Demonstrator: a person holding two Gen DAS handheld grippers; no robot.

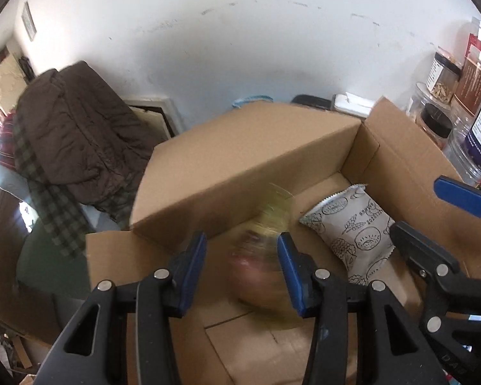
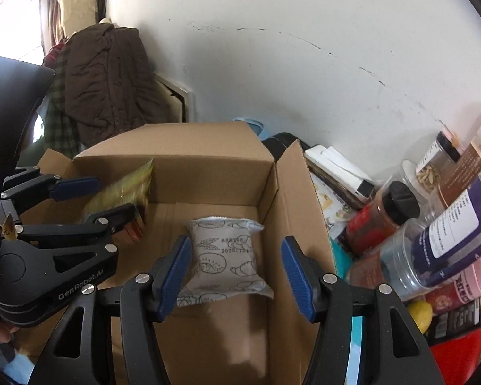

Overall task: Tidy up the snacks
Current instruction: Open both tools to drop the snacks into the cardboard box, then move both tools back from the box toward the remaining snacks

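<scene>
An open cardboard box [image 1: 240, 147] [image 2: 291, 192] holds a grey-white printed snack pack [image 1: 352, 227] [image 2: 224, 253] lying flat on its floor. A yellow-green snack packet [image 1: 263, 256] [image 2: 125, 195], motion-blurred, is between the fingers of my left gripper [image 1: 242, 268] [image 2: 107, 197], which is open over the box's left side; the packet looks loose in the air. My right gripper [image 2: 235, 280] [image 1: 429, 211] is open and empty, just above the near end of the grey-white pack.
Jars and bottles [image 2: 433, 224] [image 1: 449, 102] and more snack packets [image 2: 458, 320] crowd the right side beside the box. A brown jacket [image 1: 73, 134] [image 2: 109, 80] hangs over a chair at the left. A white wall is behind.
</scene>
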